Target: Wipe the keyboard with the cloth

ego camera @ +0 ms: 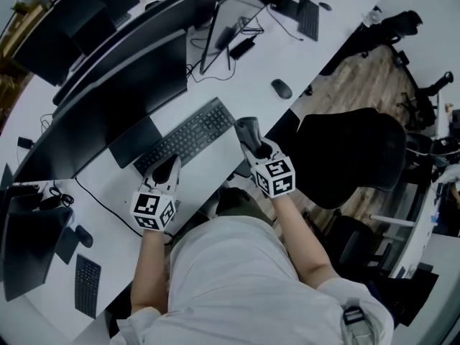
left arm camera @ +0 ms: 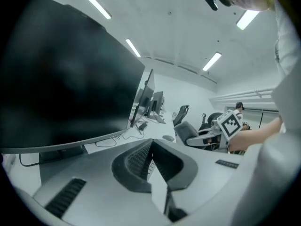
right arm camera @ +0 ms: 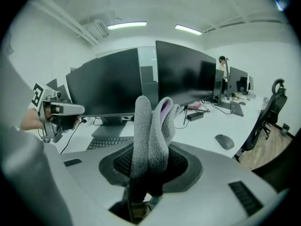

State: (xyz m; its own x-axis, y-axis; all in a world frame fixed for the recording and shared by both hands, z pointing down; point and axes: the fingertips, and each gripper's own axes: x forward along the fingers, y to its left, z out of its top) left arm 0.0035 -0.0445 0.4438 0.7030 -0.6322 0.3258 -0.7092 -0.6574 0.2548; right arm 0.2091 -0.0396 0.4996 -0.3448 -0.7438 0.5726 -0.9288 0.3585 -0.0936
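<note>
The black keyboard [ego camera: 188,136] lies on the white desk [ego camera: 215,165] in front of a dark monitor [ego camera: 108,113]. My right gripper [ego camera: 253,144] hovers off the keyboard's right end, shut on a folded grey cloth [ego camera: 246,126]. In the right gripper view the cloth [right arm camera: 150,126] stands up between the jaws of the gripper [right arm camera: 149,159], with a pale purple lining at its top, and the keyboard [right arm camera: 106,142] lies beyond to the left. My left gripper [ego camera: 167,165] sits at the keyboard's near left corner. Its jaws [left arm camera: 151,147] meet at the tips and hold nothing.
Several monitors [ego camera: 144,20] line the back of the desk. A mouse [ego camera: 281,88] lies to the right of the keyboard, with cables and a power brick [ego camera: 241,47] behind it. A black office chair [ego camera: 345,157] stands right of me. Another keyboard [ego camera: 88,286] lies at the lower left.
</note>
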